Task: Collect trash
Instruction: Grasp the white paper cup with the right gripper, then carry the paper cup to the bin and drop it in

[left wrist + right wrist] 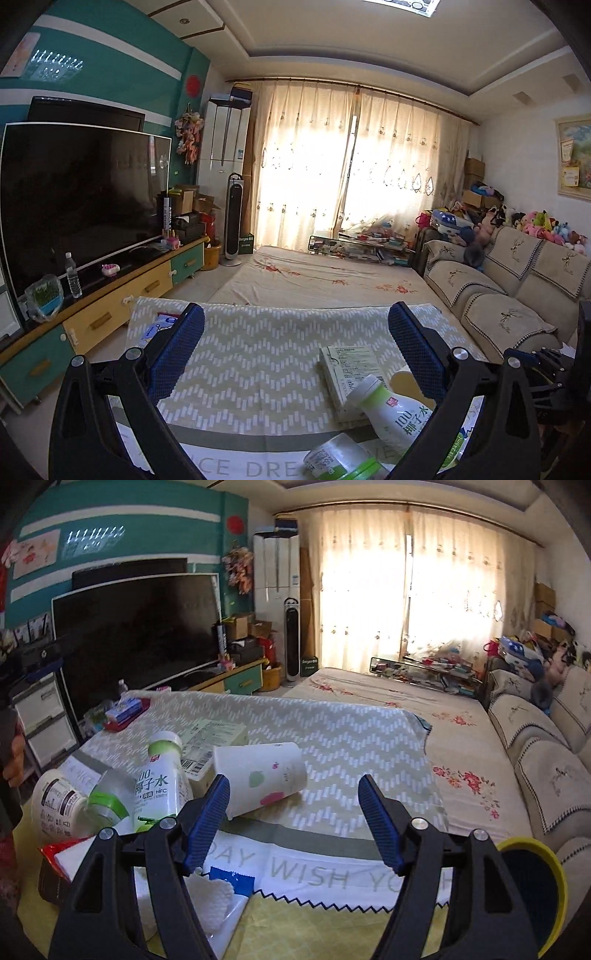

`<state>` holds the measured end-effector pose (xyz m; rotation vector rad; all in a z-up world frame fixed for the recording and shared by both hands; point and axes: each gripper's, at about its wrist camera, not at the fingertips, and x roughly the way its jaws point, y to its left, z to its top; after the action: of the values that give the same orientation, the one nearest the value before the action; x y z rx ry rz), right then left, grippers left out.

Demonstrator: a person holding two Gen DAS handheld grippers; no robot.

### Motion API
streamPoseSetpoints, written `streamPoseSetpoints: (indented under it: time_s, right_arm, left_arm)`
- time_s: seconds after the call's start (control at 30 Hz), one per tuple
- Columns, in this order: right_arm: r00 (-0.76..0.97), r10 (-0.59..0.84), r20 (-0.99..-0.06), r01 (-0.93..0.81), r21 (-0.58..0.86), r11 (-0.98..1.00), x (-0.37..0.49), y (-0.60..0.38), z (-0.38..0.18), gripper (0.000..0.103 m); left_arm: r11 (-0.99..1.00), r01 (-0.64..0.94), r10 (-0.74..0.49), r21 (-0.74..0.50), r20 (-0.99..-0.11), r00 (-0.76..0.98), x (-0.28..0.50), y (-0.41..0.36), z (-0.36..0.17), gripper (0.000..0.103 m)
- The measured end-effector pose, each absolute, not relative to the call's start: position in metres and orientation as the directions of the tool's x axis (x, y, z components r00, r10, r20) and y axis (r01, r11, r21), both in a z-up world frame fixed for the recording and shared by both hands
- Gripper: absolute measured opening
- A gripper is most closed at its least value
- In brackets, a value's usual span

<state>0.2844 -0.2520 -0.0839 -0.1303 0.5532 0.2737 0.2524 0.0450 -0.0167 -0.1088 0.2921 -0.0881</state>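
Trash lies on a table under a chevron cloth (pixel 351 738). A white paper cup (pixel 258 775) rests on its side just beyond my right gripper (pixel 293 781), which is open; its left fingertip overlaps the cup's rim without pressing it. To the left lie a coconut-water bottle (pixel 162 775), a white jar (pixel 59 805), a flat carton (pixel 218 738), a red wrapper (pixel 59 853) and a blue packet (pixel 232 880). My left gripper (pixel 295 310) is open and holds nothing above the cloth; the bottle (pixel 395 410), carton (pixel 349 376) and jar (pixel 340 461) lie near its right finger.
A yellow-rimmed bin (pixel 532 886) stands low on the right beside the sofa (pixel 535 746). A tissue pack on a red tray (pixel 123 710) sits at the table's far left. The TV (pixel 85 199) and its cabinet (pixel 110 314) line the left wall. A floral-covered surface (pixel 314 273) extends beyond the table.
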Motion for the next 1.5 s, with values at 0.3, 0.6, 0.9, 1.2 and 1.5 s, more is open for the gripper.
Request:
streamPoseSetpoints:
  time_s: [0.3,0.6,0.9,1.2,1.5]
  right_arm:
    - [0.771,0.136,-0.622,-0.338,-0.219,0.915,0.315,-0.198,-0.105,0.06]
    - [0.782,0.003,-0.623,-0.25,-0.309,0.918,0.321,-0.203,-0.118,0.011]
    - [0.795,0.083,-0.601,-0.156,-0.069,0.985,0.294,-0.273,-0.082,0.003]
    - [0.775,-0.05,-0.63,0.183,0.147,0.972,0.227,-0.431,-0.068,0.003]
    - [0.617,-0.203,-0.76,0.445,0.124,0.887,0.208,-0.529,-0.124,0.004]
  left_arm:
    - [0.994,0.021,-0.05,-0.104,-0.284,0.958,0.252,0.05,-0.032,0.098]
    - [0.981,0.096,-0.143,-0.169,-0.291,0.946,0.247,0.046,-0.036,0.098]
    - [0.942,0.309,-0.334,-0.128,-0.299,0.894,0.233,0.011,-0.029,0.098]
    - [0.811,0.584,-0.556,-0.043,-0.37,0.744,0.201,-0.046,-0.027,0.098]
    - [0.647,0.762,-0.668,-0.012,-0.491,0.559,0.183,-0.089,-0.044,0.098]
